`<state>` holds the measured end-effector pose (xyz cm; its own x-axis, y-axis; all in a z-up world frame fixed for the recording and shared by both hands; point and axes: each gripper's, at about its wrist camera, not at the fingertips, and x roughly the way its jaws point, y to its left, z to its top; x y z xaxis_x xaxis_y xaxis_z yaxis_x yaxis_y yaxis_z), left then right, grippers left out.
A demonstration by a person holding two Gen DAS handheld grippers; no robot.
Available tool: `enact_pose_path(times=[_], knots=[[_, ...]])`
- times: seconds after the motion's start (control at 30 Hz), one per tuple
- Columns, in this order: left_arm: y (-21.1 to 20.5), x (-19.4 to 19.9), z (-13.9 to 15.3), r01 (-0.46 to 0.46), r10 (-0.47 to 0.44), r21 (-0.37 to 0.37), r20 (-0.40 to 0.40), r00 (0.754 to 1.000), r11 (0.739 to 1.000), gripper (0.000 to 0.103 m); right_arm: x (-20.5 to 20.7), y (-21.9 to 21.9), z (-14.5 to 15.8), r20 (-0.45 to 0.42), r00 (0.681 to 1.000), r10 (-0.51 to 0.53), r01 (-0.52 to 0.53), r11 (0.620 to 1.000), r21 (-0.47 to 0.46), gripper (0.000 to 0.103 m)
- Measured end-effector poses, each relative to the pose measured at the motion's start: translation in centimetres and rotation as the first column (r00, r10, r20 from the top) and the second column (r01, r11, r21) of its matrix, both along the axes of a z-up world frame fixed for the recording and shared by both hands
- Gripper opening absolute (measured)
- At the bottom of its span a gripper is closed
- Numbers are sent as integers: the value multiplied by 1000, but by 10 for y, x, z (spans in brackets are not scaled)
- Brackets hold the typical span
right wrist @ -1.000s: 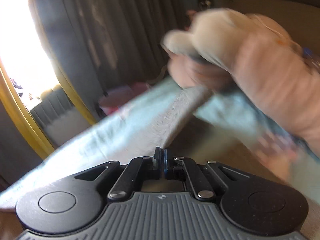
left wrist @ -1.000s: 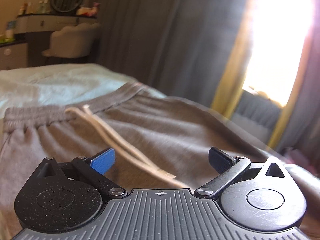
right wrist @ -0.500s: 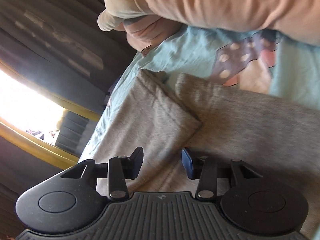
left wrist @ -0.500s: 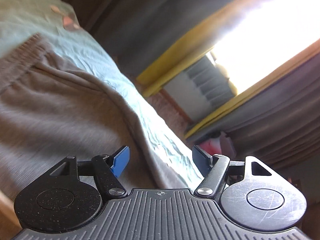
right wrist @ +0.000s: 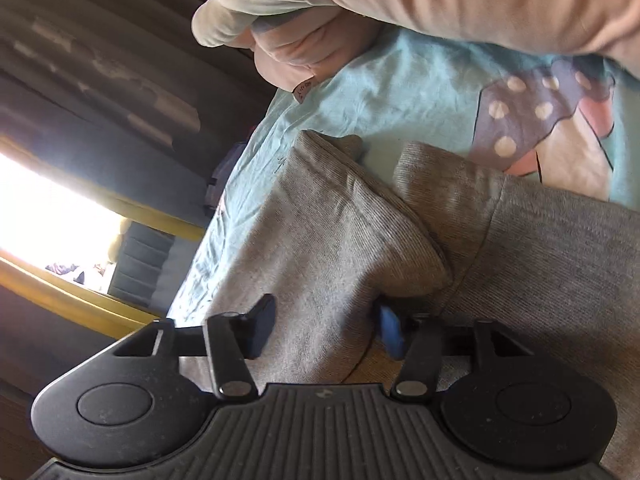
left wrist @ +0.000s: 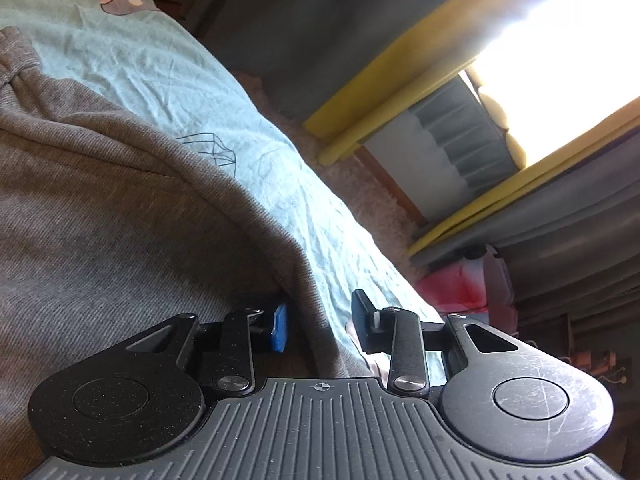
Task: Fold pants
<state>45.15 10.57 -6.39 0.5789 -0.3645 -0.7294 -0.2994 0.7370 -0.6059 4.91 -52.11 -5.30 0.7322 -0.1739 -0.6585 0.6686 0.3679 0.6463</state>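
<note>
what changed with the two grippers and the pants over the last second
The left gripper swung from above the waistband down to the side edge of the grey pants, which now sits between its open fingers. The right gripper, shut a second ago, opened and now straddles a pant leg near the cuff. Neither has closed yet. The pants stay on the light blue bedsheet.

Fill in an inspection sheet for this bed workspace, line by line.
Surface: wrinkled pale aqua bedsheet with a cartoon print.
Job's things: grey knit sweatpants spread on the sheet, leg cuffs lying apart.
Clutter: pink cloth bundle above the cuffs.
Grippers: left gripper open, jaws either side of the pants' edge; right gripper open astride one leg.
Cables: nothing seen.
Surroundings: grey curtains, yellow-framed bright window.
</note>
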Motion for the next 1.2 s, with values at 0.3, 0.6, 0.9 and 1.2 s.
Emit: enact_pose_path(times=[0.3,0.6,0.9,1.2], knots=[[3,-30,49,20,-27,66,106,994,998,6,19,6,48,0,996,94,-92,978,-189,7],[69,-291,145,77,-92,52,452,887,996,7,-110,-1,138,207,970,125,-58,951,-303,7],[131,-394,12,-157,157,-63,-13,988,986,16,-189,-7,-6,-103,994,32,-36,999,-41,13],[180,-360,48,-348,335,114,124,934,930,89,-166,-11,2,-4,999,55,-55,998,-18,48]])
